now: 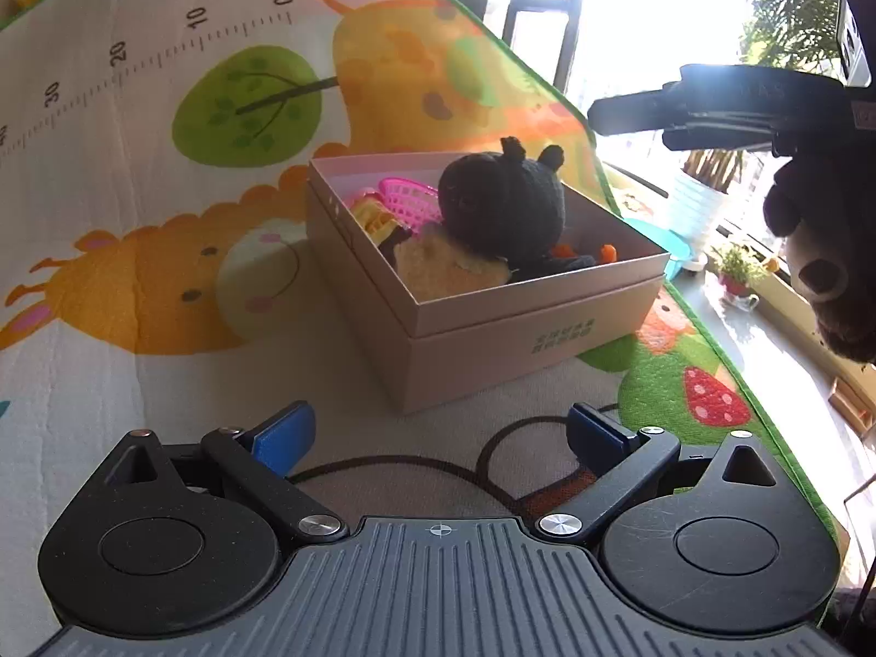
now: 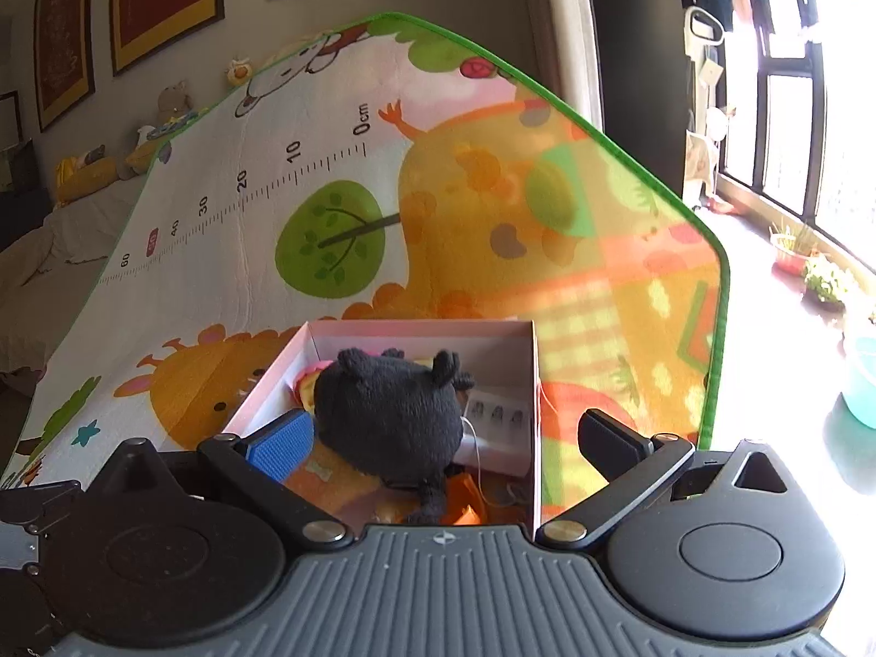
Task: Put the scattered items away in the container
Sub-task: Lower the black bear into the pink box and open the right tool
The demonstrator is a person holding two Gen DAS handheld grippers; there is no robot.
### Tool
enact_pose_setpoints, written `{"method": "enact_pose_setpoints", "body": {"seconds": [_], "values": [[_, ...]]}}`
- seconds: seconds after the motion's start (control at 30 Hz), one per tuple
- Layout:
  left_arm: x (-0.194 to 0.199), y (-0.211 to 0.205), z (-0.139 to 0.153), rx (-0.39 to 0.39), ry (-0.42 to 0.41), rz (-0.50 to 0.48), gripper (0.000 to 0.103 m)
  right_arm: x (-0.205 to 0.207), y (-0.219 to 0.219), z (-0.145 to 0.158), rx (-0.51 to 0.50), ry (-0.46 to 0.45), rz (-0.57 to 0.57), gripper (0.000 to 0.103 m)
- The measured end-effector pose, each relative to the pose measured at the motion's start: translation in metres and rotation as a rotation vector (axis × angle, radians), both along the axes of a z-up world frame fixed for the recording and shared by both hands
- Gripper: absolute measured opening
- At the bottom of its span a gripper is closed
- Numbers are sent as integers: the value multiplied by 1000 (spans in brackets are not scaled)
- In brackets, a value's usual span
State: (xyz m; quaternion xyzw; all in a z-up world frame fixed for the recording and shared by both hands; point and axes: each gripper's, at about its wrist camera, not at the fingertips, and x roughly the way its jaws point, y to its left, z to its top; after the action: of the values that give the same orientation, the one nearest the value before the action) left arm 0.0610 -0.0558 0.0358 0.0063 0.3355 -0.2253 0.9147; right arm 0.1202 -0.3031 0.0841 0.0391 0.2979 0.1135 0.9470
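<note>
the box (image 1: 509, 323) sits on a colourful play mat (image 1: 164, 109) printed with a ruler, a green tree and cartoon animals. it is a pale cardboard box, open on top, with small green lettering on one side wall. inside it a black plush toy (image 1: 501, 202) stands out above the rim, its two little ears up. beside it lie a pink plastic basket (image 1: 410, 198), a yellow toy (image 1: 375, 216) and a yellow fluffy toy (image 1: 443, 268) pressed against the near wall; some orange bits show behind the black plush, too small to name.

the left gripper (image 1: 438, 432) hangs low over the mat just in front of the box, fingers spread wide with nothing between them; only bare mat and a dark drawn line show in the gap. its blue pads (image 1: 284, 435) touch nothing.

the right gripper (image 2: 446, 438) is above the box and looks down into it. its jaws are released and wide apart: the blue pad on one side is over the box's inner edge, the dark finger on the other side is out over the mat beyond the box wall. the black plush toy (image 2: 391, 416) lies between them in the box, free of both fingers. in the left wrist view this gripper (image 1: 712, 104) shows as a dark shape at the upper right, with a brown plush shape (image 1: 821, 274) below it at the frame's edge; i cannot tell what that is attached to.

potted plants (image 1: 739, 274) stand by the bright window beyond the mat.
</note>
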Motion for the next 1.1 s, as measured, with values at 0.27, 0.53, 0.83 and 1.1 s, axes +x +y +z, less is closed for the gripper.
{"method": "enact_pose_setpoints", "body": {"seconds": [0.27, 0.53, 0.83, 1.1], "values": [[13, -17, -2, -29, 1, -46, 101, 19, 10, -33, 99, 93, -19, 103], [24, -4, -1, -8, -14, 37, 101, 40, 56, -31, 55, 27, 56, 103], [-1, 27, -8, 95, -29, 159, 103, -39, 65, -29, -37, -59, -120, 103], [-6, 30, -29, 89, -36, 303, 103, -56, 75, -72, -128, 112, -151, 103]]}}
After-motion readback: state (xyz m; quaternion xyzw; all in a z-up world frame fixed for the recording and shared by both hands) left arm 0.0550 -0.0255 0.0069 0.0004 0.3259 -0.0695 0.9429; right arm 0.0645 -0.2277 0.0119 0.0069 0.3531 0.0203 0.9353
